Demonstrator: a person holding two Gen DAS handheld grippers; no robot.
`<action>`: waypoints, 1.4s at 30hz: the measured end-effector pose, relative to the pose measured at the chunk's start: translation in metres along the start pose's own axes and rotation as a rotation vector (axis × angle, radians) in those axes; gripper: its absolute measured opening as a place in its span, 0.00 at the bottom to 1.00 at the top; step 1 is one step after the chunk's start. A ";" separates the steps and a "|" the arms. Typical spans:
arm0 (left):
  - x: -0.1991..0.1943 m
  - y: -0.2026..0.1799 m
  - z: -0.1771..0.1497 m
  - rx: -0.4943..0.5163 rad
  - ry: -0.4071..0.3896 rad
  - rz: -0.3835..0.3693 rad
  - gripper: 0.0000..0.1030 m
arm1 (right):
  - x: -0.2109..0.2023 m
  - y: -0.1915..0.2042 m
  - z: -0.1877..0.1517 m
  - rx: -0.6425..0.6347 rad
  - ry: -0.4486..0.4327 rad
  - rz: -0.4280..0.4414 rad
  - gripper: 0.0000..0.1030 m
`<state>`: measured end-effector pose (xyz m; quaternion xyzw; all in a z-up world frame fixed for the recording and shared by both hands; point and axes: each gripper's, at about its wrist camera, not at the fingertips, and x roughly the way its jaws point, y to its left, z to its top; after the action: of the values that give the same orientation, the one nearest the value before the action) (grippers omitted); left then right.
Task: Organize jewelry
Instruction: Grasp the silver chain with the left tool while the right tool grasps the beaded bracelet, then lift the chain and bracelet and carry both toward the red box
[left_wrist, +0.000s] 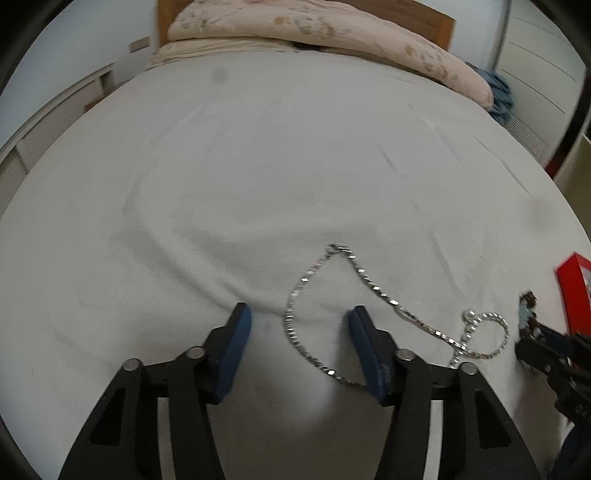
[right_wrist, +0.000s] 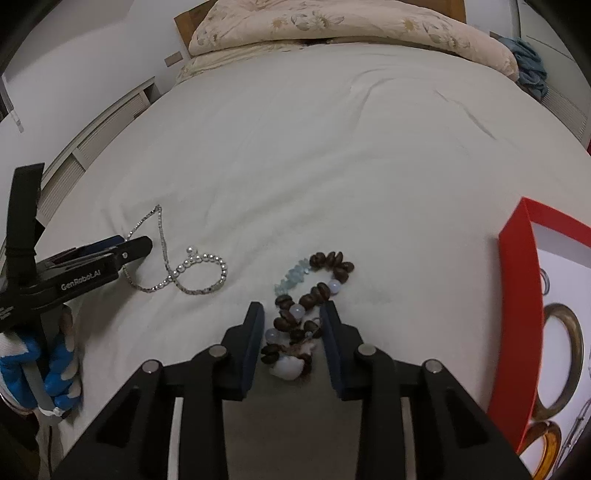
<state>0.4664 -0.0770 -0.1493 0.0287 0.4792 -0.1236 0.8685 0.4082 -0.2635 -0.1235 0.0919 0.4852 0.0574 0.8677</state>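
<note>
Jewelry is mostly unsorted: the right claw (right_wrist: 291, 314) straddles the bead bracelet (right_wrist: 314, 288) ungripped, the left claw (left_wrist: 299, 317) open over the chain (left_wrist: 295, 314).

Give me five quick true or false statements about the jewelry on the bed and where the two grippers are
1. The silver chain lies on the white bedsheet. True.
2. The right gripper straddles the brown bead bracelet. True.
3. The red box is closed. False: it is open, with rings inside.
4. The left gripper holds the chain lifted off the sheet. False: the chain lies flat.
5. The pearl bracelet sits inside the red box. False: it lies on the sheet.
</note>
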 end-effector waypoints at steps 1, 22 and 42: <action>0.000 -0.002 0.000 0.022 0.004 -0.006 0.46 | 0.001 0.000 0.001 -0.002 0.001 0.002 0.28; -0.003 0.004 -0.004 0.074 0.160 -0.094 0.04 | 0.009 0.004 0.010 -0.031 0.031 0.018 0.24; -0.013 -0.016 -0.005 0.066 0.067 0.058 0.02 | 0.006 0.004 0.008 -0.028 0.003 0.020 0.10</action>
<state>0.4514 -0.0891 -0.1403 0.0752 0.5027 -0.1132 0.8537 0.4182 -0.2594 -0.1234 0.0845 0.4848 0.0728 0.8675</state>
